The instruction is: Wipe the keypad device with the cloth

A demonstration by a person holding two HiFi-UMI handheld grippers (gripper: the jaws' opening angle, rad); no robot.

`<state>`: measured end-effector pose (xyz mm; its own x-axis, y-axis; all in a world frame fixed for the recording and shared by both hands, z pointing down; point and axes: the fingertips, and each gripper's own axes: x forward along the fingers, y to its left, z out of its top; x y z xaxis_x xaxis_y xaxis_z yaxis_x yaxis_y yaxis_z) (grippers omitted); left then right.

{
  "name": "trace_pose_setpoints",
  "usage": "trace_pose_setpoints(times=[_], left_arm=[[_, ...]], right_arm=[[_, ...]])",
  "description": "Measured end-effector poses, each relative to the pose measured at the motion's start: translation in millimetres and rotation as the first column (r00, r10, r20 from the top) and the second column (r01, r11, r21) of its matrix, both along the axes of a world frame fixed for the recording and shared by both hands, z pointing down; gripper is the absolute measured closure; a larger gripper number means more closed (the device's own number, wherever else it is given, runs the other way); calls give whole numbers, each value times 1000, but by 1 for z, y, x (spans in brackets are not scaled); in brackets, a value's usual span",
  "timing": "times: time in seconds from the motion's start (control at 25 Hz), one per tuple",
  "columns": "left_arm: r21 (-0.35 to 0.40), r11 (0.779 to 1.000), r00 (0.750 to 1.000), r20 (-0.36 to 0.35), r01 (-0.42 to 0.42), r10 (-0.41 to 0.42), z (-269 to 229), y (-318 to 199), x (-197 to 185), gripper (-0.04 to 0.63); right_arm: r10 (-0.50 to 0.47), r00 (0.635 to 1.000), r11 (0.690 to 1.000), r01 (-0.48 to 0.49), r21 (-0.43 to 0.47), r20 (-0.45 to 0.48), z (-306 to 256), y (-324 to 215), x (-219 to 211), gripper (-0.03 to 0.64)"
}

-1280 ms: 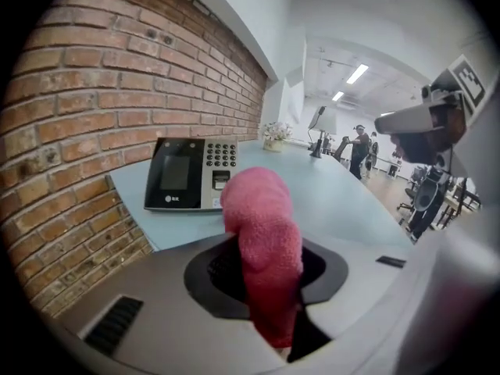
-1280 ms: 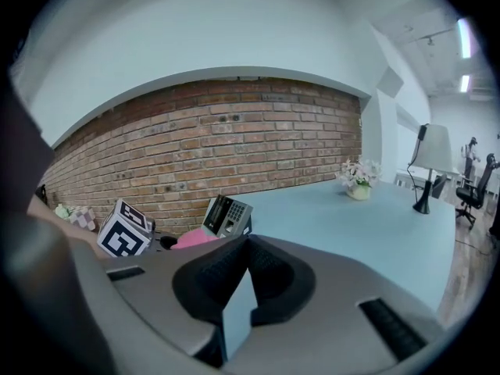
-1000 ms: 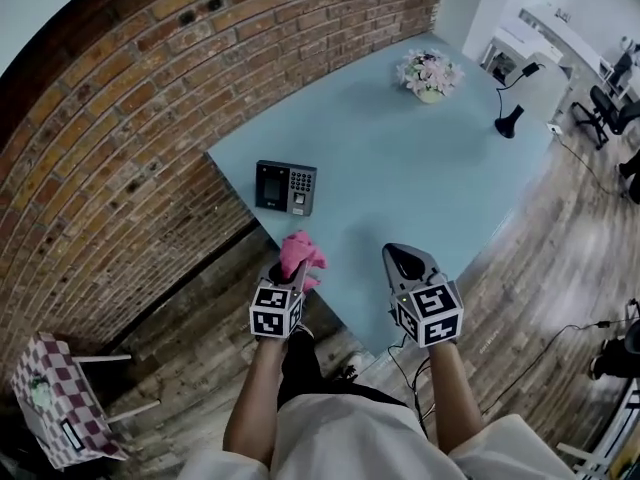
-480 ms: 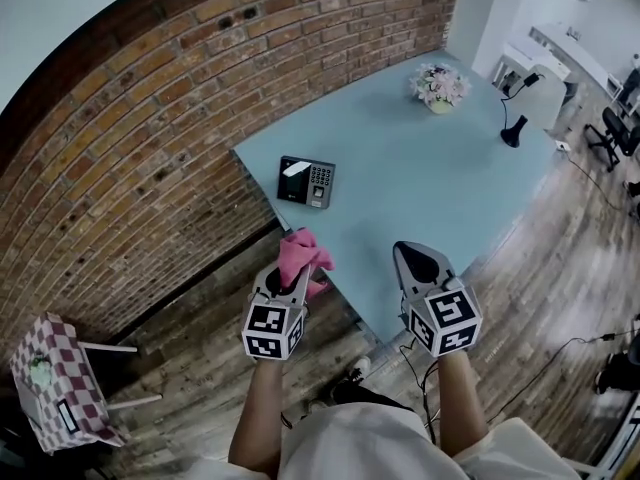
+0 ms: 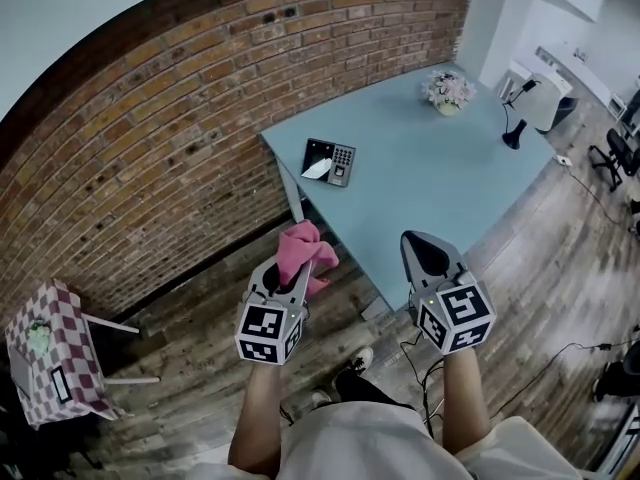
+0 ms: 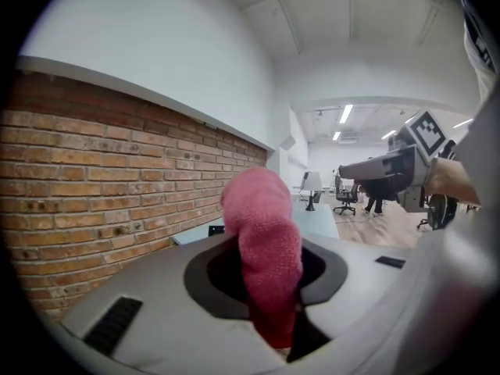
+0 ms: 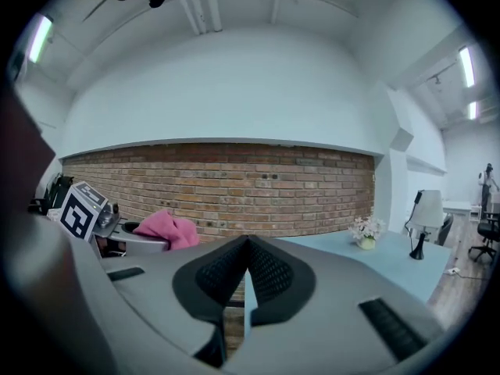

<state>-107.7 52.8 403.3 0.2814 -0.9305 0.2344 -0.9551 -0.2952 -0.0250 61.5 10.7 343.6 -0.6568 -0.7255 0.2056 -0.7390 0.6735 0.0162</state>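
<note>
One brick wall [image 5: 150, 138] across the upper left, pale blue desk [image 5: 440, 183] at upper right. Low in frame, left gripper [image 5: 299, 274] with jaws clamped on the pink cloth [image 5: 303, 246], right gripper [image 5: 422, 246] with jaws together, empty. At upper centre, keypad device [image 5: 331, 161] on the desk's left corner, well apart from the cloth.

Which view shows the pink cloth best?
The left gripper view: the pink cloth fills the centre, clamped in the left gripper. The head view shows it smaller, from above; the right gripper view shows only a small pink bunch at the left.
</note>
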Motion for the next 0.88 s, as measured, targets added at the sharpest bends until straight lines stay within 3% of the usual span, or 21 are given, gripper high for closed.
trace_pose_setpoints(times=[0.48,0.88], left_arm=[[88,996,995,100,-12,3,-48,94,-1,456],[171,985,994,112,-24,4,-85,150,-2,456]], right_arm=[[-34,999,993,34,117,0,-55,99,-10,609],[-38,999,989,42,145,-24,-66,154,-15,611]])
